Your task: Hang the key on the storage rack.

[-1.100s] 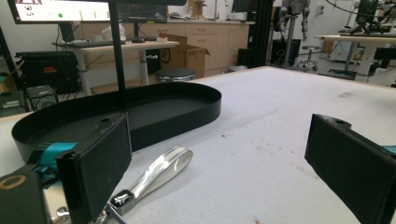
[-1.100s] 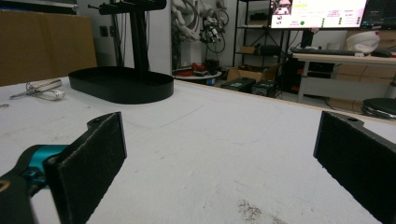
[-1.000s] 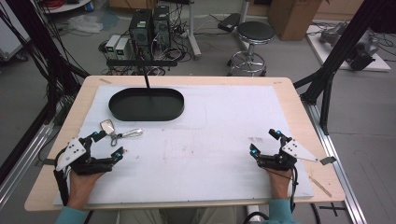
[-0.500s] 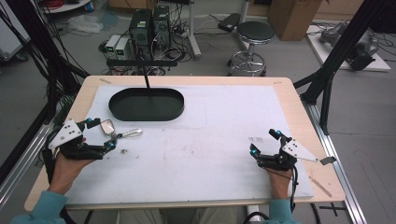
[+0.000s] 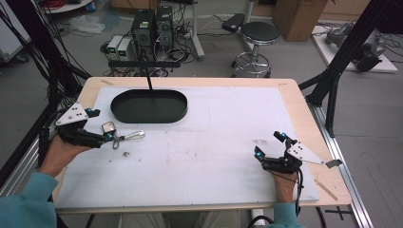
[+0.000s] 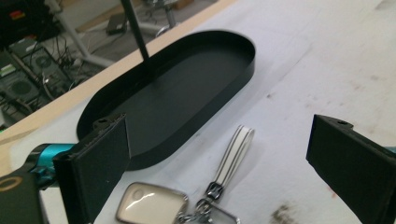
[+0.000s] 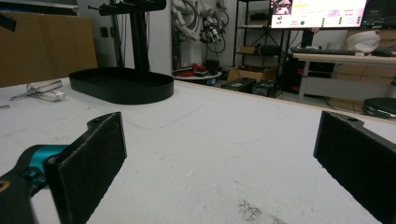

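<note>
A: Where does the keyring [image 5: 119, 137] lie?

B: Flat on the white mat near the bench's left edge, just in front of the black oval tray [image 5: 148, 106], apart from its wall. In the left gripper view its square tag [image 6: 152, 209] sits low between the jaws, the strap [image 6: 232, 158] running away toward the tray.

A: What has changed?

B: The left gripper [image 5: 97, 127] has swung from behind the keyring to its left side and now points across it, jaws wide apart, holding nothing. This reads as lining up for a grasp; closing has not begun.

A: And the other?

B: The right gripper [image 5: 271, 148] rests near the bench's front right corner as before, jaws spread, empty.
</note>
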